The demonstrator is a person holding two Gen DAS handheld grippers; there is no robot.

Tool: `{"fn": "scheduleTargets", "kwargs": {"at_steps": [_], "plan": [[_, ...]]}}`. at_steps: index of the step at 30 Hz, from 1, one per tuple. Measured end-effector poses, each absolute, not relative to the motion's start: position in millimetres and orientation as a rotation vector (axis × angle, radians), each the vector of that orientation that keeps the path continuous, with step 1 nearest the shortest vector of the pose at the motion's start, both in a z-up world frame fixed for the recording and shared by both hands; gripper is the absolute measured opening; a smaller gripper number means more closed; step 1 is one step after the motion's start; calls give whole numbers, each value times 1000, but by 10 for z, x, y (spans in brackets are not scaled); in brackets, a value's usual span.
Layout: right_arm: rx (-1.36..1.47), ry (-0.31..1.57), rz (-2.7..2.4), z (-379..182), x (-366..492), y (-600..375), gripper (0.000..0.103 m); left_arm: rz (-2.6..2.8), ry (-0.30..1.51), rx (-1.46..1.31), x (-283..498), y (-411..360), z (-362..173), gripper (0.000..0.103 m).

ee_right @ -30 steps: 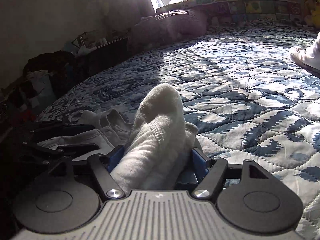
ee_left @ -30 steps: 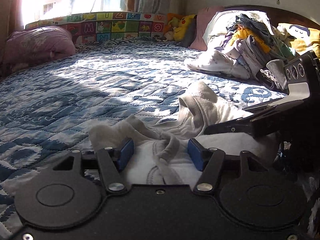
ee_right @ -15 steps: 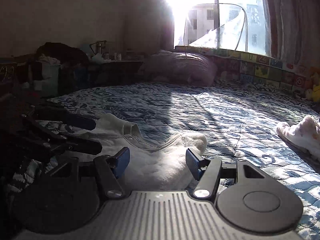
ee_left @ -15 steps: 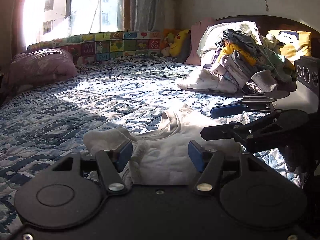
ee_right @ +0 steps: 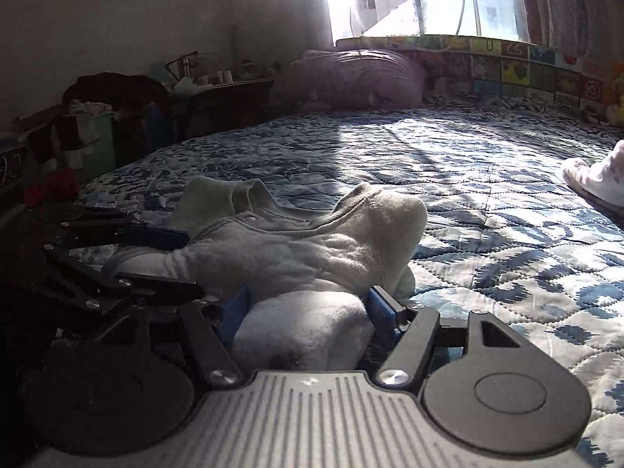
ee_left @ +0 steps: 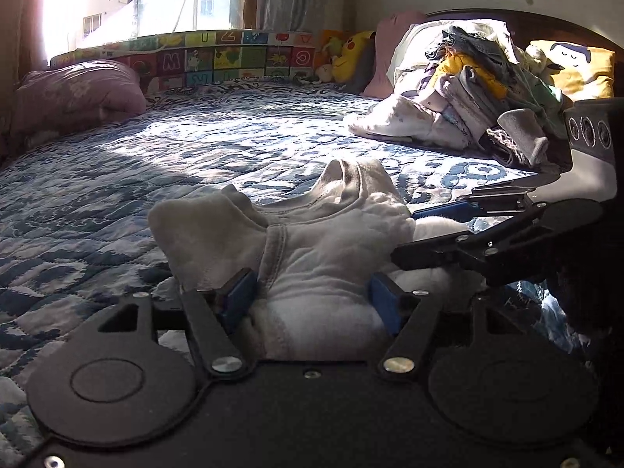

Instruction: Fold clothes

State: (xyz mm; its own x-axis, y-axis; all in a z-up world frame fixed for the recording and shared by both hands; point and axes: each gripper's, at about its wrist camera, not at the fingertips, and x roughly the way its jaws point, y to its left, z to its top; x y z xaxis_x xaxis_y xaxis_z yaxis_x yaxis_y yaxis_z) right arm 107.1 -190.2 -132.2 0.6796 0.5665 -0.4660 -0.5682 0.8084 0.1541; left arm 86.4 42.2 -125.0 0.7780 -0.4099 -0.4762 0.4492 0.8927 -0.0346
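Observation:
A small pale grey garment (ee_left: 323,241) lies bunched on the blue patterned quilt (ee_left: 156,163), neckline and shoulders raised toward the window. My left gripper (ee_left: 310,298) is open at its near edge, and cloth bulges between the blue pads (ee_left: 240,294). My right gripper (ee_right: 308,310) is also open, with a thick white fold of the same garment (ee_right: 296,249) filling the gap between its pads (ee_right: 380,308). From the left wrist, the right gripper (ee_left: 409,230) comes in from the right, fingers apart around cloth. The left gripper (ee_right: 183,261) shows at the left of the right wrist view.
A tall pile of unfolded clothes (ee_left: 468,97) sits against the headboard at the right. A pink pillow (ee_left: 74,93) and an alphabet play mat (ee_left: 218,54) line the window side. Cluttered furniture (ee_right: 117,117) stands beyond the bed's left edge.
The right gripper let the raised fold drop a second ago. Both grippers have since pushed into the garment's near edge, and the flat cloth has bunched up between their pads.

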Motion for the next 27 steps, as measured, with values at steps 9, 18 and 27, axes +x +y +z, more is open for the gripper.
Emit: {"fn": "scheduleTargets", "kwargs": {"at_steps": [9, 18, 27], "plan": [[628, 657, 466, -1418, 1106, -2498, 80, -294, 526, -390, 689, 940, -860, 72], [992, 785, 474, -1686, 1219, -2478, 83, -224, 717, -927, 732, 1241, -1383, 76], [988, 769, 435, -1722, 1187, -2320, 62, -221, 724, -1052, 775, 1148, -1442, 61]]}}
